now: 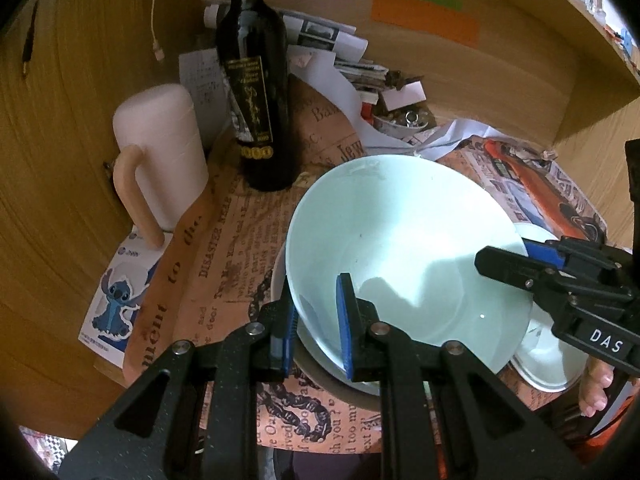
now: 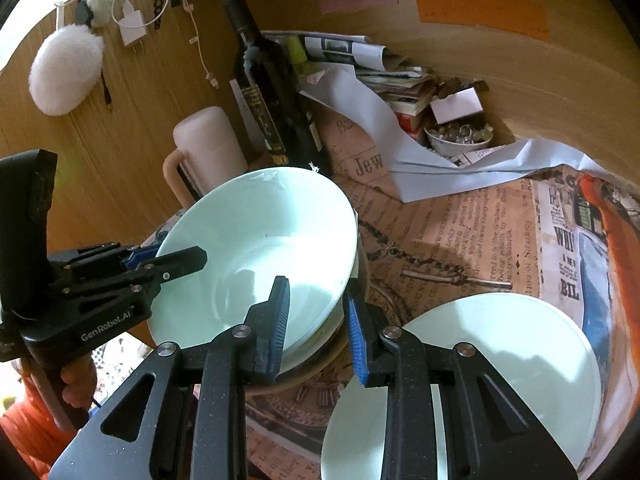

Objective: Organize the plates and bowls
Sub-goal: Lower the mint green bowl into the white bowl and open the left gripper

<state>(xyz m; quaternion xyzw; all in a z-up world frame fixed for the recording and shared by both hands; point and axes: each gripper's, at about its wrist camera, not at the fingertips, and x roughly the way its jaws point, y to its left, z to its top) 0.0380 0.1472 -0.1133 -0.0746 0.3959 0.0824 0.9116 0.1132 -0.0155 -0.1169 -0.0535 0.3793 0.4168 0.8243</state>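
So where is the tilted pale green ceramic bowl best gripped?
The pale green ceramic bowl is best taken by its thin rim, one finger inside and one outside. It sits tilted on a stack, so its two near edges are exposed, where the left gripper and right gripper straddle it.

Right gripper [image 2: 316, 330] jaws parted astride pale green bowl [image 2: 256, 256] rim, left gripper [image 2: 176, 260] at its far rim, bowl tilted on a stack, pale plate [image 2: 500, 360] just beside.

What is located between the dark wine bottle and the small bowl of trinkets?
In the right wrist view, creased white paper lies between the dark wine bottle and the small trinket bowl.
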